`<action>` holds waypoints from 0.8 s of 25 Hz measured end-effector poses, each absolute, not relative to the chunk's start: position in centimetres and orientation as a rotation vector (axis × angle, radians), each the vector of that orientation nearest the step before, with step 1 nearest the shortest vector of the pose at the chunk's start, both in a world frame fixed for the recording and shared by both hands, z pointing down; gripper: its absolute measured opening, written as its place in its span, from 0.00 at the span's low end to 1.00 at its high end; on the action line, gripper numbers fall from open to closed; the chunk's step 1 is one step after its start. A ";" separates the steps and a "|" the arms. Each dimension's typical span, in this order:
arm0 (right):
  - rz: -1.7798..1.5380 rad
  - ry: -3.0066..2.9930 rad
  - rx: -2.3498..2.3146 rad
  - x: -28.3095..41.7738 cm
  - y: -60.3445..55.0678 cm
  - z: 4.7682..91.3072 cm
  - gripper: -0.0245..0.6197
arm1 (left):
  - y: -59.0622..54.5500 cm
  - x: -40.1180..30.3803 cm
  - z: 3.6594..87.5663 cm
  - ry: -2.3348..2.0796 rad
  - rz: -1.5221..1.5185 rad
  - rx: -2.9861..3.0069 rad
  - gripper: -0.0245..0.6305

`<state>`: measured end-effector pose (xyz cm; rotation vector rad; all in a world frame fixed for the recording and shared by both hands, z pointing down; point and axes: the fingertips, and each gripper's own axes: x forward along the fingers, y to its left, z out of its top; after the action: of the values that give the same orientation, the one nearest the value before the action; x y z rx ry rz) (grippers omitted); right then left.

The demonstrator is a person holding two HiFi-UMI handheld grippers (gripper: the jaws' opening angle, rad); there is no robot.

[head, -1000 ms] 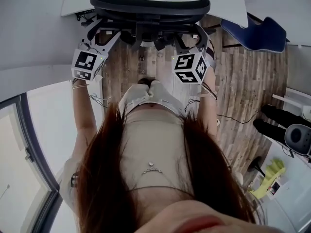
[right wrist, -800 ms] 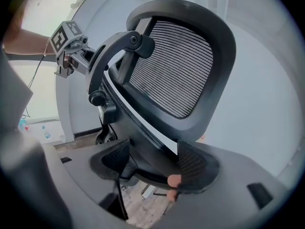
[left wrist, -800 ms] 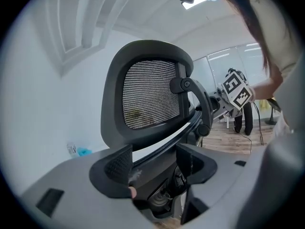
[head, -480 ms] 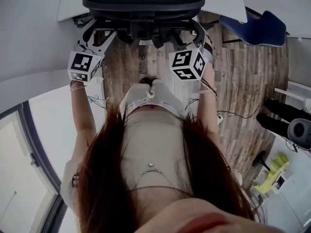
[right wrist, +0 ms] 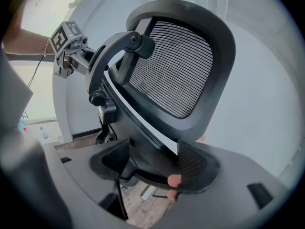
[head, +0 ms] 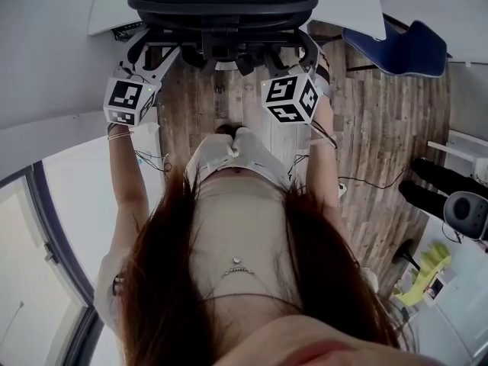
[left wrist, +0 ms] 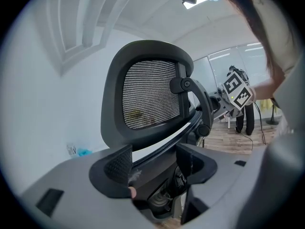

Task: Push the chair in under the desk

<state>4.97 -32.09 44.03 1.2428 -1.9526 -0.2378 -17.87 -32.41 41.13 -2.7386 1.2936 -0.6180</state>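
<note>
Chair (head: pixel 223 2) is pretty much at the bench (head: pixel 351 6) already. From the head view its backrest top sits right along the bench edge, seat hidden underneath, so I'd call this the tail end of the push. Closest in, the left gripper (left wrist: pixel 155 163) has its jaws set on either side of the chair's black back-frame arm. It looks clamped on rather than just straddling it, since the arm fills the gap between the pads. Same deal with the right gripper (right wrist: pixel 153 161), gripping the matching arm on the other side. Next move is probably one last straight shove with both sides even so the chair doesn't swivel, then letting go. I can't tell how much room is left under the bench. The gripper views give you what the head view can't: the mesh backrest (left wrist: pixel 150 97) from behind and the jaw contact itself. The head view is the only one showing the chair against the bench, plus the wood floor (head: pixel 381 128) and a blue chair (head: pixel 404 48) off to the right.
</note>
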 end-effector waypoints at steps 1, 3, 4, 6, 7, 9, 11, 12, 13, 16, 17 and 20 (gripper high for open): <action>-0.240 -1.954 1.243 4.9 -32.3 44.0 0.52 | -32.7 -17.9 41.1 1.293 -0.603 -2.738 0.46; -0.246 -1.956 1.243 4.9 -32.8 44.0 0.52 | -33.1 -17.9 41.0 1.296 -0.592 -2.736 0.46; -0.247 -1.957 1.242 4.9 -33.1 43.9 0.52 | -33.4 -17.9 41.0 1.299 -0.593 -2.734 0.46; -0.245 -1.959 1.239 4.9 -33.5 43.9 0.52 | -33.8 -17.8 40.9 1.301 -0.596 -2.733 0.46; -0.245 -1.959 1.239 5.0 -33.6 43.9 0.52 | -33.9 -17.8 40.9 1.300 -0.595 -2.733 0.46; -0.247 -1.960 1.239 5.0 -33.9 43.9 0.52 | -34.2 -17.8 40.9 1.301 -0.591 -2.732 0.46; -0.247 -1.960 1.239 5.0 -34.2 43.9 0.52 | -34.5 -17.8 40.9 1.304 -0.592 -2.732 0.46; -0.246 -1.961 1.238 5.0 -34.4 43.9 0.52 | -34.6 -17.8 41.0 1.305 -0.595 -2.732 0.46; -0.246 -1.962 1.237 5.0 -34.5 43.9 0.52 | -34.7 -17.8 41.0 1.306 -0.595 -2.732 0.46; -0.247 -1.961 1.237 5.0 -35.0 43.9 0.52 | -35.2 -17.8 40.9 1.309 -0.590 -2.729 0.46; -0.247 -1.961 1.237 5.0 -35.2 43.9 0.52 | -35.4 -17.8 40.9 1.310 -0.590 -2.728 0.46; -0.246 -1.963 1.234 4.9 -35.5 43.9 0.52 | -35.6 -17.9 41.0 1.312 -0.593 -2.731 0.46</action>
<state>4.89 -35.49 43.94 1.2345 -1.9626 -0.2460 -17.88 -35.60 40.98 -2.7306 1.3119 -0.5927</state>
